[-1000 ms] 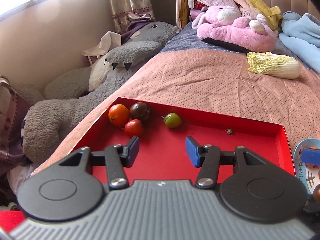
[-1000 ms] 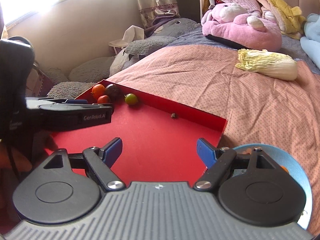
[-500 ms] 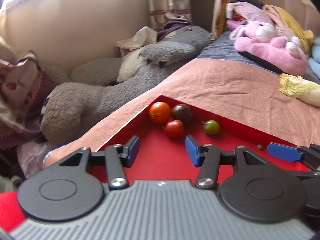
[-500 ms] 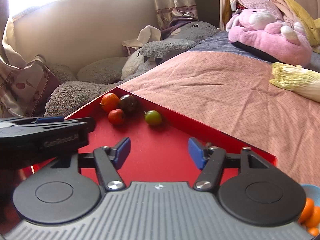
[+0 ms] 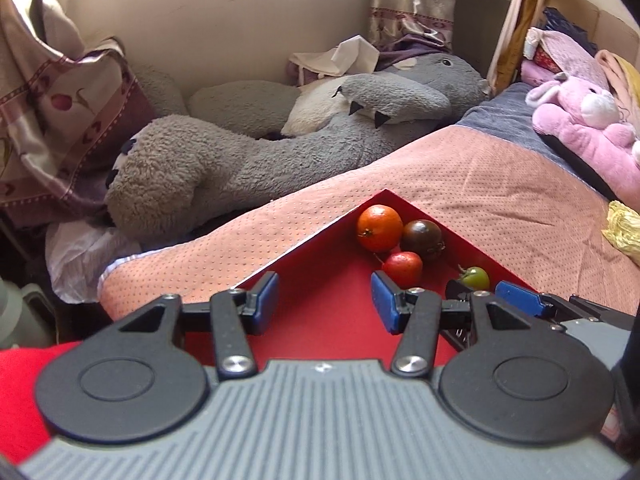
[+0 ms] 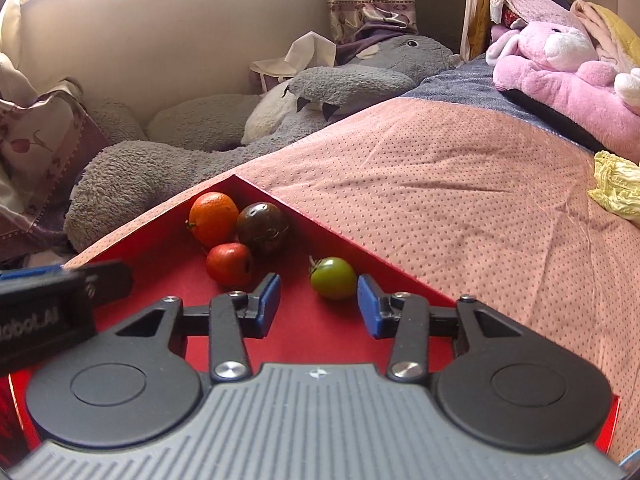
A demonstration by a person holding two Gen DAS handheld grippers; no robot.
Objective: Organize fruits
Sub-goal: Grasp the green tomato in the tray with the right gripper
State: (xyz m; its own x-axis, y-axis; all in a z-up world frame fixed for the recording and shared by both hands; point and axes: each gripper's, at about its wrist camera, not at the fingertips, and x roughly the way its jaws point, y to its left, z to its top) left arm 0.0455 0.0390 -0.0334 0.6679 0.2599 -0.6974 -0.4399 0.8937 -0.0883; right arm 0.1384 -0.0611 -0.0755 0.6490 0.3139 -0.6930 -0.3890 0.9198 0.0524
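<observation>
- The jaws of the right gripper (image 6: pixel 318 306) have just been closing; the small round green tomato (image 6: pixel 333 278) is seen between the blue pads, but a gap is kept on both sides, so nothing is grasped.
- The jaws of the left gripper (image 5: pixel 325 302) are held released, above the bare floor of the shallow red cardboard tray (image 5: pixel 320 280).
- In the far corner of this tray, an orange mandarin (image 6: pixel 213 219), a dark purple-brown tomato (image 6: pixel 262 228) and a small red tomato (image 6: pixel 229 263) are found pressed together.
- The tray is laid on the pink dotted bed cover (image 6: pixel 460 200).
- Beside the bed, a big grey plush toy (image 5: pixel 240 160) is seen.
</observation>
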